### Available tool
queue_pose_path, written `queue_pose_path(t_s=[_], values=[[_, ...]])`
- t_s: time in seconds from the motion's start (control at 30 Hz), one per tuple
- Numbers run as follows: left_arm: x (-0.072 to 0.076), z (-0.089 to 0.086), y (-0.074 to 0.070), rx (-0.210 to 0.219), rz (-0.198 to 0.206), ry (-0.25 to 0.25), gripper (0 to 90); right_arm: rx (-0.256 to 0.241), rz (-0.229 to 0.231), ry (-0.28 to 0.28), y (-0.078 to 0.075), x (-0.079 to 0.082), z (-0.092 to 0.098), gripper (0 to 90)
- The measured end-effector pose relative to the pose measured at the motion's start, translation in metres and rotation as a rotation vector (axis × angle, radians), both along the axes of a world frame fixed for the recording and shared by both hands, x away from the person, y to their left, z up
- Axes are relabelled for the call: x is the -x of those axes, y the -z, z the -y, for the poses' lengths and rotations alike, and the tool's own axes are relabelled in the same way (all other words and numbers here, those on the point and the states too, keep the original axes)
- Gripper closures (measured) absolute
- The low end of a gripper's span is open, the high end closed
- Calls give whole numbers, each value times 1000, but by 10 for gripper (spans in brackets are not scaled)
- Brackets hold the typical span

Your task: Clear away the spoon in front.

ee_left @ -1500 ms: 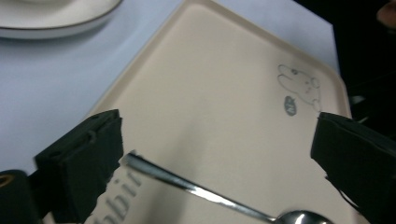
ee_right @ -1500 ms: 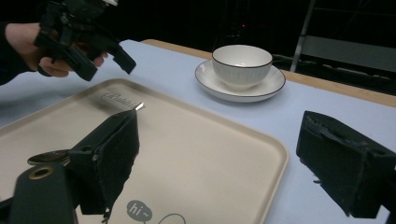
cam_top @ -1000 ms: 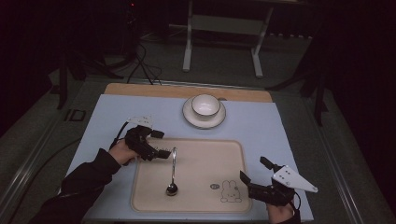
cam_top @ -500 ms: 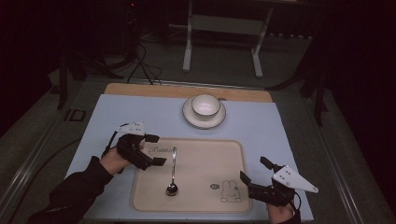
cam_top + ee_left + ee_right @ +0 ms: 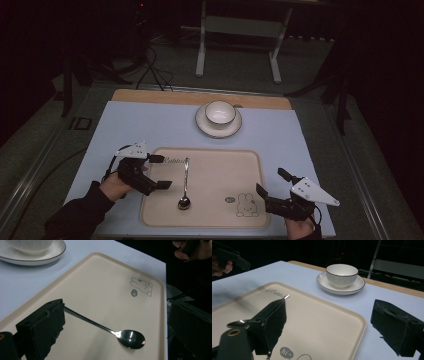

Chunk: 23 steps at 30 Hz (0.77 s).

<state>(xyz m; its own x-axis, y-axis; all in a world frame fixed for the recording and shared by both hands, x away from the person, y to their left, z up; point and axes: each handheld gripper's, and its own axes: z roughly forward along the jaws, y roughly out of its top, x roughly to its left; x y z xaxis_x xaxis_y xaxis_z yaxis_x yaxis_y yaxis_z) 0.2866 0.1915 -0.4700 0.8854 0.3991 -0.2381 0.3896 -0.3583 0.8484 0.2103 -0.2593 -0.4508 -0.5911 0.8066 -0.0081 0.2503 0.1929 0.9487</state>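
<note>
Your left tongs (image 5: 161, 171) are open, just beside the spoon (image 5: 185, 182), not touching it. The spoon lies flat on the tray (image 5: 220, 170). Your right tongs (image 5: 272, 185) are open too, at the tray's right edge.

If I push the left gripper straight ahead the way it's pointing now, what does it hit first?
Most likely the spoon: the left gripper is open over the tray, pointing across it, with the handle running between its jaws. Height above the handle is hard to judge.

Pale blue table (image 5: 125, 130) with beige tray (image 5: 215, 165) and saucer (image 5: 201, 123).
</note>
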Motion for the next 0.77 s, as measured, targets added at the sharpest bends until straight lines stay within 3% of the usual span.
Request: queue_pose_path(t_s=[0.27,0.4,0.77], values=[[11,-6,10,-18,11,-19,20,5,-1,-2,1,-1,0,131],[14,-6,13,2,35,-23,20,0,-7,-2,1,-1,0,131],[14,-6,22,11,35,-25,20,-7,-22,-7,3,-3,2,131]])
